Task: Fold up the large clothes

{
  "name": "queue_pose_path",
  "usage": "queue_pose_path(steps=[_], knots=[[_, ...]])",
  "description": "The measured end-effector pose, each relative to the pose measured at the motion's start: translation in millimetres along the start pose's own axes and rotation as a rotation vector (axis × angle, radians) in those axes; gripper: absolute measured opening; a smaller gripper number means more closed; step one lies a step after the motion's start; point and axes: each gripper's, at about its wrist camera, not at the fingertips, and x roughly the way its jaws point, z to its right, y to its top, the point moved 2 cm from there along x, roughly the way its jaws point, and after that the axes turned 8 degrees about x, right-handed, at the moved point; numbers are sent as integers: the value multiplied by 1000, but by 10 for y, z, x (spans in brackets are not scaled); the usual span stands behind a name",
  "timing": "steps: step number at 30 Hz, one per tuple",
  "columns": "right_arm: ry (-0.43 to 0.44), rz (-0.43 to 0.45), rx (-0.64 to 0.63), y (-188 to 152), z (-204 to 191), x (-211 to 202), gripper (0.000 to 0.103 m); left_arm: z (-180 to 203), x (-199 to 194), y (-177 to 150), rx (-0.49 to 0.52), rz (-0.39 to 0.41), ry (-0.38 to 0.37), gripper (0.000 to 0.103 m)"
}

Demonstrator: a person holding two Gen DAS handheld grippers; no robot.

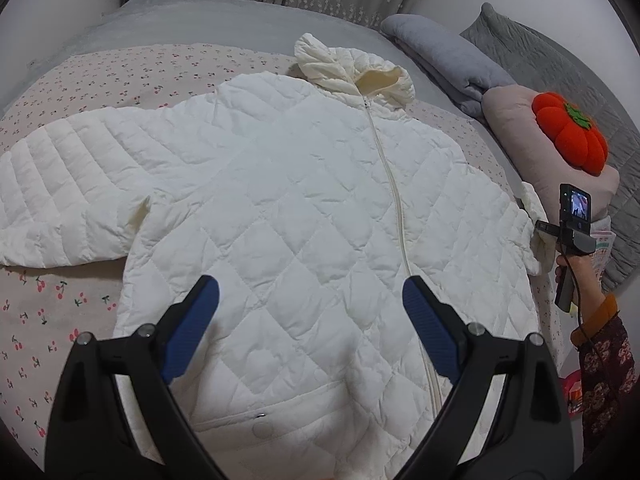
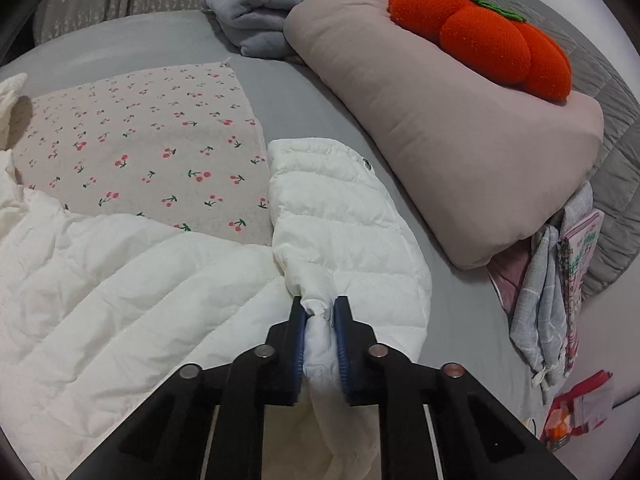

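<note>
Ahead of the left gripper (image 1: 310,300), white quilted jacket (image 1: 304,200) lies flat, front up, zipped, on the cherry-print sheet (image 1: 100,76). Left jaws spread wide, nothing between them, poised over the lower front near the hem. Hood (image 1: 352,68) at the far end, one sleeve stretched out to the left of the tool.

Right gripper (image 2: 320,308) is clenched on the other sleeve (image 2: 336,216): a bunch of white fabric near the cuff is pinched between the blue pads (image 2: 297,344). Cuff end extends forward past the tips, lying on the grey bedcover (image 2: 120,44). Ahead and right of this tool: beige pillow (image 2: 440,128) with an orange pumpkin cushion (image 2: 488,36) on top; folded grey blanket (image 2: 256,12) further ahead.
</note>
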Motion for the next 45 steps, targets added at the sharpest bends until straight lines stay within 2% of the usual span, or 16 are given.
queue_pose_path(steps=[6,12,16,21,25,31,33,34,36,39,43,45], knots=[[145,188,-17,139,-46,-697,5,-59,-69,184,-6,24,-6,93],[442,369,-40,346,-388,-1758,5,-108,-140,377,-29,75,-73,93],[636,403,-91,320,-791,-2305,5,-132,-173,470,-28,117,-140,93],[871,325,-142,164,-1407,-2598,5,-224,-119,528,-64,124,-171,93],[986,219,-241,-164,-1954,-2545,6,-340,-33,500,-101,109,-169,93],[999,-84,-395,-877,-2567,-2054,13,-532,157,400,-139,53,-158,93],[998,-217,-480,-1108,-2665,-1858,29,-581,231,398,-148,25,-159,93],[1002,-248,-506,-1202,-2654,-1829,34,-604,261,405,-154,15,-164,93],[1031,-235,-529,-1337,-2555,-1891,47,-640,311,433,-170,4,-176,93],[1088,-202,-499,-1296,-2374,-2031,59,-614,391,503,-171,-10,-182,89],[1083,-130,-417,-1088,-2073,-2102,62,-429,556,599,-107,-37,-185,78],[1056,-99,-367,-956,-1861,-2057,64,-327,690,616,-81,-70,-197,67]])
